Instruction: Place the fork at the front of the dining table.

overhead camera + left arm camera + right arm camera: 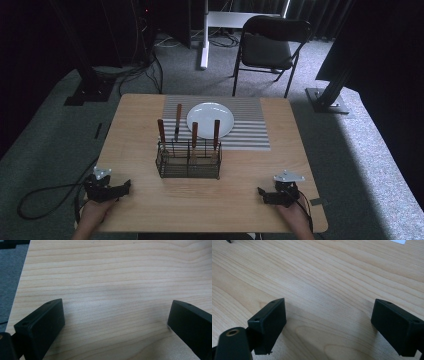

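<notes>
High view, left to right. The left gripper (pixel 120 189) rests at the near left corner of the wooden table (pixel 135 210), held by the person's left hand (pixel 92 215), its cable trailing off the table edge. In the left gripper view, its jaws stand wide apart over bare wood, with nothing between them. At the table's centre stands a black wire cutlery caddy (pixel 188 161) holding four wooden-handled utensils (pixel 194 135), handles upright or slightly tilted; their working ends are too small to identify. Just behind the caddy lies a white plate (pixel 210 119) on a grey striped placemat (pixel 250 125). The right gripper (pixel 263 194), held by the right hand (pixel 295 217), rests at the near right corner, well apart from the caddy. In the right gripper view, its jaws likewise stand wide over bare wood, gripping nothing.
</notes>
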`<control>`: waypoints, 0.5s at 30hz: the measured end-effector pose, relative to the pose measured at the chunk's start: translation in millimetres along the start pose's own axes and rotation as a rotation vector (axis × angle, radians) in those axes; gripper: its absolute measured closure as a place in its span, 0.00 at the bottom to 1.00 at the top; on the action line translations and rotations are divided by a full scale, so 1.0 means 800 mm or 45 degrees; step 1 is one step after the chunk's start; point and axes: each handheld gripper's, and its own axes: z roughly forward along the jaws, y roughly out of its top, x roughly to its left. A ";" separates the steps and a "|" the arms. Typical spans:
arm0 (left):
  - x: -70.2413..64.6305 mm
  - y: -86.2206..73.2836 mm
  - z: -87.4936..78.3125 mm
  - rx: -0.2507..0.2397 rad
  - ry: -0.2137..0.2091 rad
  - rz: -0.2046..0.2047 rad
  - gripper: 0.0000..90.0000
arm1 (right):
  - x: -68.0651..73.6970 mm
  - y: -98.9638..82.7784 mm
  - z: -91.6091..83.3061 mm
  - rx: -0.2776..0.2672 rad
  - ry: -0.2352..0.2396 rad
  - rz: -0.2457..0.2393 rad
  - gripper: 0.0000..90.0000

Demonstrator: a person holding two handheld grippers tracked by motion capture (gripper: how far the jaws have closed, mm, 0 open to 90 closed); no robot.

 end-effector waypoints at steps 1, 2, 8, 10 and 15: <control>0.000 0.000 0.000 0.000 -0.002 0.000 0.01 | 0.000 0.000 0.000 0.001 0.006 -0.005 0.14; 0.000 0.000 0.000 0.000 -0.002 0.001 0.01 | 0.000 0.000 0.000 0.001 0.006 -0.005 0.14; 0.001 0.000 0.000 -0.001 -0.007 0.006 0.01 | 0.000 -0.001 -0.002 0.005 0.016 -0.013 0.14; 0.001 0.000 0.000 -0.001 -0.008 0.006 0.01 | 0.000 -0.001 -0.002 0.008 0.020 -0.018 0.13; 0.001 0.000 0.000 -0.001 -0.007 0.006 0.01 | 0.000 0.000 -0.003 0.018 0.029 -0.028 0.13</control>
